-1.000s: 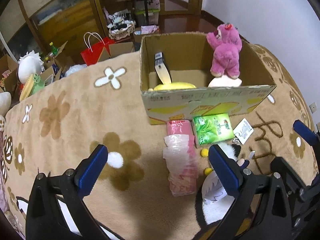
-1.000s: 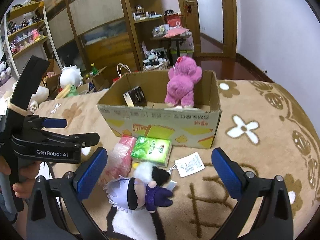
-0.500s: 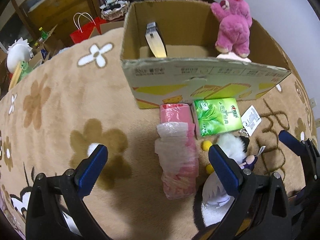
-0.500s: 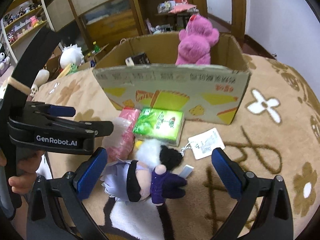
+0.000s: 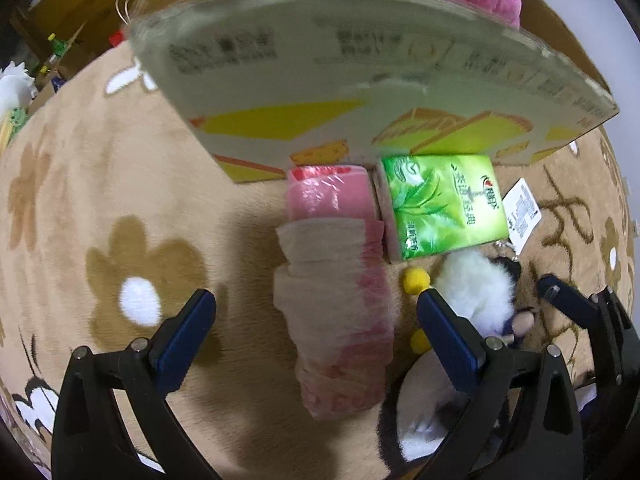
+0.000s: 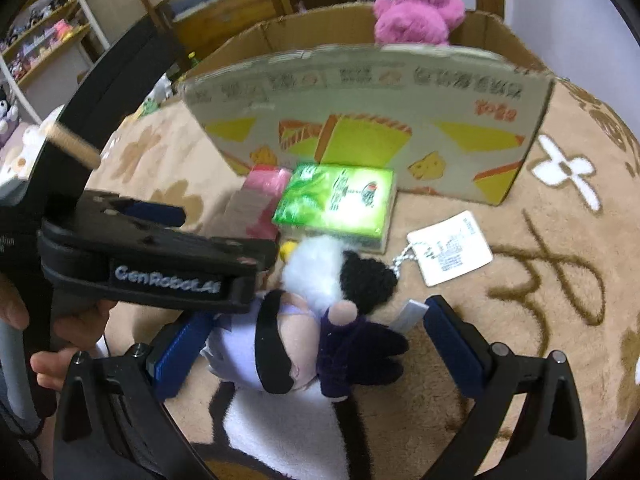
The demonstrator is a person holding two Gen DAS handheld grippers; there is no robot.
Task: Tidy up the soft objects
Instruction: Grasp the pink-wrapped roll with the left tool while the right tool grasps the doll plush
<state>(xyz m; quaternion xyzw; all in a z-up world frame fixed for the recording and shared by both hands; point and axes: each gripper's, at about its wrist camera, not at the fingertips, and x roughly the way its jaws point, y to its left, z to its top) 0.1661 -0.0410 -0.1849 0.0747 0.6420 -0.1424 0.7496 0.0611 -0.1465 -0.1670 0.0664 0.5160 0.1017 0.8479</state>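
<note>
A pink plastic-wrapped tissue pack (image 5: 340, 300) lies on the flowered rug, lengthwise between the open fingers of my left gripper (image 5: 316, 326). A green tissue pack (image 5: 442, 206) lies to its right, against the cardboard box (image 5: 360, 80); it also shows in the right wrist view (image 6: 340, 204). A small plush doll (image 6: 316, 344) with white and black hair and purple clothes lies between the open fingers of my right gripper (image 6: 310, 344). A pink plush bear (image 6: 416, 8) stands in the box (image 6: 360, 120).
The doll's white paper tag (image 6: 450, 246) lies on the rug to the right. The left gripper's body (image 6: 152, 256) crosses the left of the right wrist view. Shelves and clutter stand behind the box.
Both grippers have moved forward and down toward the rug. The left one now straddles the pink pack; the right one now straddles the doll. Both stay open.
</note>
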